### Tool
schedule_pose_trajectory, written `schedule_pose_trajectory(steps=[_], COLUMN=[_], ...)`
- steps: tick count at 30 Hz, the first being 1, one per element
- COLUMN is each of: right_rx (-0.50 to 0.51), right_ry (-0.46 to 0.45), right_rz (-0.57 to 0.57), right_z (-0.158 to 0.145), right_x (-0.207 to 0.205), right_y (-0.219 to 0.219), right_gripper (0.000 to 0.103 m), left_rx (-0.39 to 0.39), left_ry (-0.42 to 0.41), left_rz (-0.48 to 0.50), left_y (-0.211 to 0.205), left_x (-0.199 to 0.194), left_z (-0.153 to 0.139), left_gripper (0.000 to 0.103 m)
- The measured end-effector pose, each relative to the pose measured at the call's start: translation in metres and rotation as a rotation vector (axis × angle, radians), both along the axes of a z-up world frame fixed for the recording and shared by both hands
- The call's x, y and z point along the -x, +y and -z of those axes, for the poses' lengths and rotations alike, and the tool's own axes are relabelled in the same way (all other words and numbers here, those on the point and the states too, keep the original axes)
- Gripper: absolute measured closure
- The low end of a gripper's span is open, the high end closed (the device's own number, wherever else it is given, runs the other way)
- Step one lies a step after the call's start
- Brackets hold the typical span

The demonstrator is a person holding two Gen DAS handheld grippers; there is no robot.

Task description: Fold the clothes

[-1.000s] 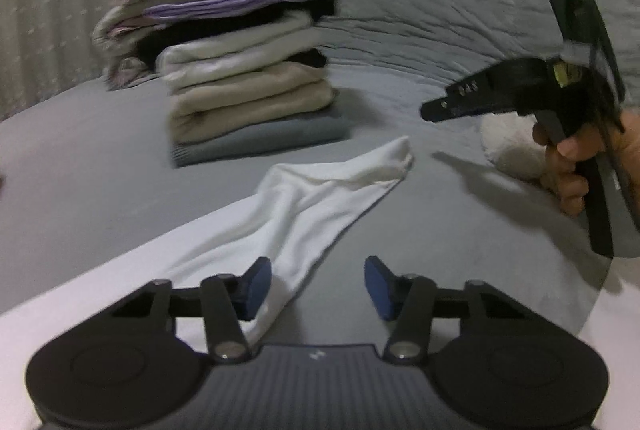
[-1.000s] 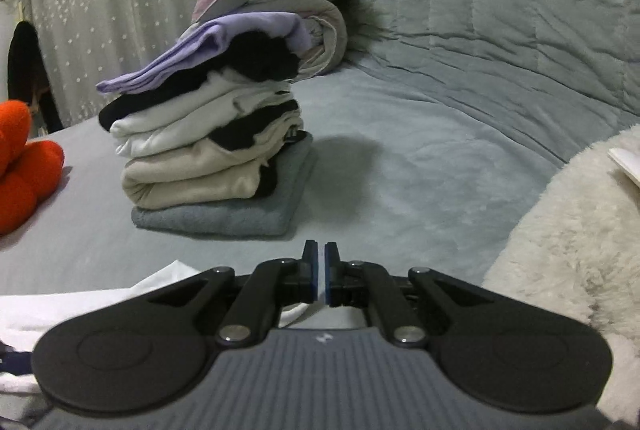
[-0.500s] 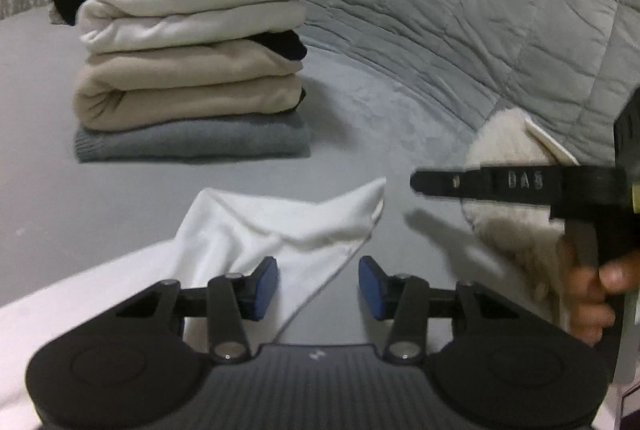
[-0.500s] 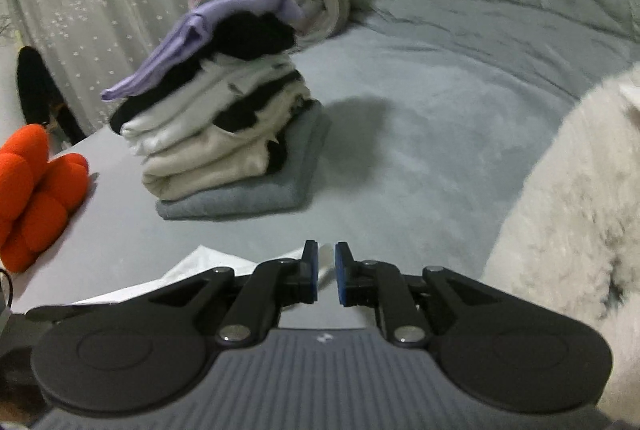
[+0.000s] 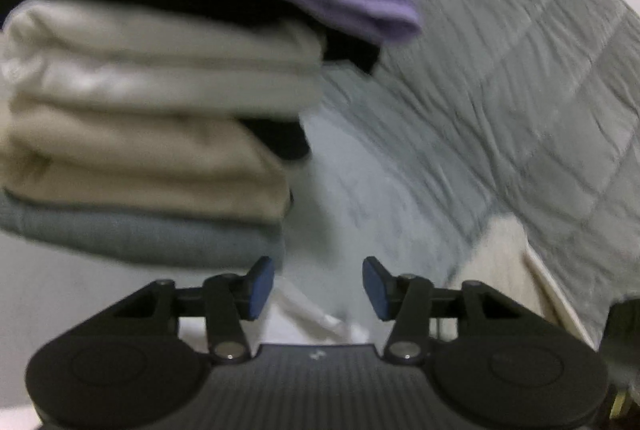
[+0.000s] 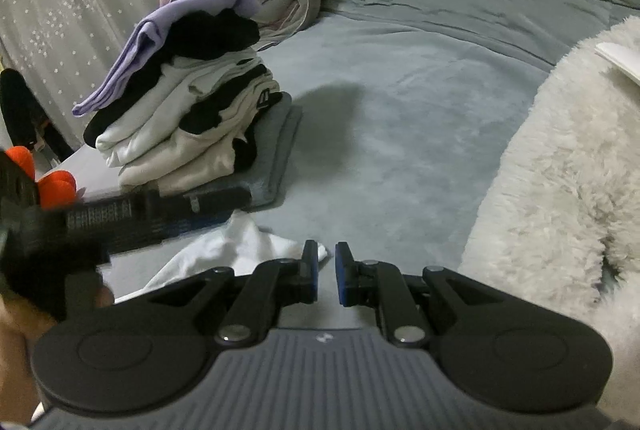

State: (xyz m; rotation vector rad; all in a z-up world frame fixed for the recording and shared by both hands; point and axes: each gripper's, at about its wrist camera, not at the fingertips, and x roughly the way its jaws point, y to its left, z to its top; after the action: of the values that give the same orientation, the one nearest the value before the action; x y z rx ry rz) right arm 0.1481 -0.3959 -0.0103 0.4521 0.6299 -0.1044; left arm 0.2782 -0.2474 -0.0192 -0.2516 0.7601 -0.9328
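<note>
White garment (image 6: 236,250) lies low, just left of the narrowly parted right gripper (image 6: 326,270); left gripper (image 5: 318,286), spread wide and empty, hangs directly over its tip, nearer.

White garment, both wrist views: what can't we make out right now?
- White garment: right wrist view shows only a crumpled end; the left claw crosses over it and the right claw body covers the rest.
- Left wrist view: only a blurred strip between the open pads; whether either pad touches cloth is unclear.
- Folded stack: motion-blurred, cut off at the top and left edges.
</note>
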Motion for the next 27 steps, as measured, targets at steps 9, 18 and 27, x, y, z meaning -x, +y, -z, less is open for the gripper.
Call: schedule_pose_trajectory(steps=[9,18,27], right_rx=[-0.042,-0.152,-0.2], right_ry=[0.013,0.027,-0.019], right_rz=[-0.013,-0.045,-0.025], right_z=[0.004,0.015,0.035], right_x=[-0.004,-0.01,-0.02], right_y=[0.001,0.005,0.011], right_gripper=[0.088,0.087,0.088], left_rx=[-0.099,-0.28,-0.361], left_ry=[-0.163,-0.292,-0.37], left_rz=[0.037,0.182,0.127], left_y=[0.027,0.045,0.034], left_x=[0.045,0.09,0.088], left_z=[-0.005,0.028,0.037], left_gripper=[0.045,0.045,0.065])
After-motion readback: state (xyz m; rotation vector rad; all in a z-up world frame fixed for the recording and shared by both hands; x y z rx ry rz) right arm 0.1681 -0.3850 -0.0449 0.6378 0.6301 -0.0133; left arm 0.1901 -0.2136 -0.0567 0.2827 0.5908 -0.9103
